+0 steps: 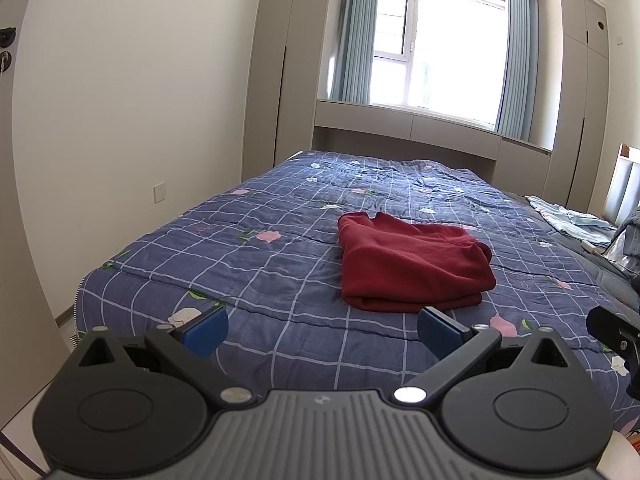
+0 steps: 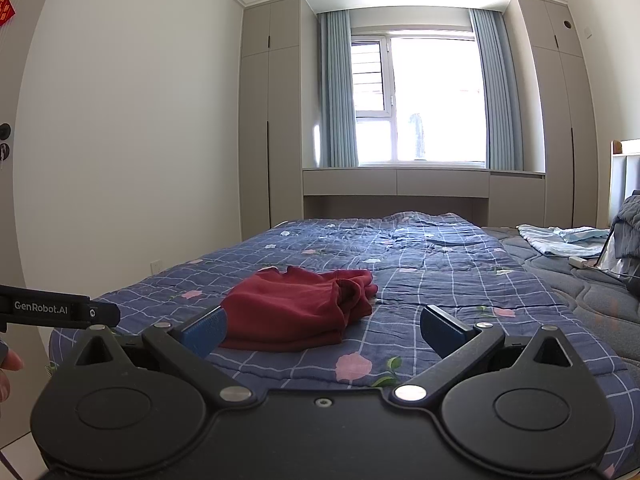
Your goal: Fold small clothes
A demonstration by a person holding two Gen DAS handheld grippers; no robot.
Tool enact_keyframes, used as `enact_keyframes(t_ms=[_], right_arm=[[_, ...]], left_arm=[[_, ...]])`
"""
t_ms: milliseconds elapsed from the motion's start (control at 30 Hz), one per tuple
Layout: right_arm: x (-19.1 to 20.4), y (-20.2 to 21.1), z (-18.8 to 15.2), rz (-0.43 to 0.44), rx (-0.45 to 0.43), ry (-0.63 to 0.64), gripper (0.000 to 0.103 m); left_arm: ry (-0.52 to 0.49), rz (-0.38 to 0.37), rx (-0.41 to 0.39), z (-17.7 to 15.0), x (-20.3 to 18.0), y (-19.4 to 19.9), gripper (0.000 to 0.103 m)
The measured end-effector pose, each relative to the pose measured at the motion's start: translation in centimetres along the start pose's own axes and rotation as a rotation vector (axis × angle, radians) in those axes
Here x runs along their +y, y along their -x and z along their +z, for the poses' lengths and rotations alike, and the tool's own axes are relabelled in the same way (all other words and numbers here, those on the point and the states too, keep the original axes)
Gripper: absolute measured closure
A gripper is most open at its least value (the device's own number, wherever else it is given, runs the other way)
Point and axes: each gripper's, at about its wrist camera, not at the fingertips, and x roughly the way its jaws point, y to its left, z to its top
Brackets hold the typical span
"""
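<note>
A dark red garment (image 1: pixel 412 264) lies folded into a thick rectangle on the blue checked quilt (image 1: pixel 280 264), nearer the bed's front edge. My left gripper (image 1: pixel 322 330) hovers open in front of it, blue pads wide apart, nothing between them. In the right wrist view the same red garment (image 2: pixel 296 308) sits a little left of centre, one bunched end facing right. My right gripper (image 2: pixel 322 330) is open too, held back above the quilt (image 2: pixel 460 300), its left pad overlapping the garment's near corner in the image. Neither gripper touches the cloth.
Light blue clothes (image 2: pixel 560 238) and a white charger (image 2: pixel 578 261) lie on the grey mattress at the right. A headboard (image 2: pixel 624 176) stands far right. Wardrobes and a window bench (image 2: pixel 396 182) close off the far end. The left gripper's body (image 2: pixel 52 308) juts in at left.
</note>
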Motion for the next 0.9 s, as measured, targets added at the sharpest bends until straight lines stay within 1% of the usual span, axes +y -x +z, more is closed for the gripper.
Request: enact_keyframes(t_ms=[900], right_arm=[[0.03, -0.04, -0.06, -0.001, 0.004, 0.0, 0.0]], left_arm=[[0.0, -0.001, 0.003, -0.05, 0.19, -0.01, 0.0]])
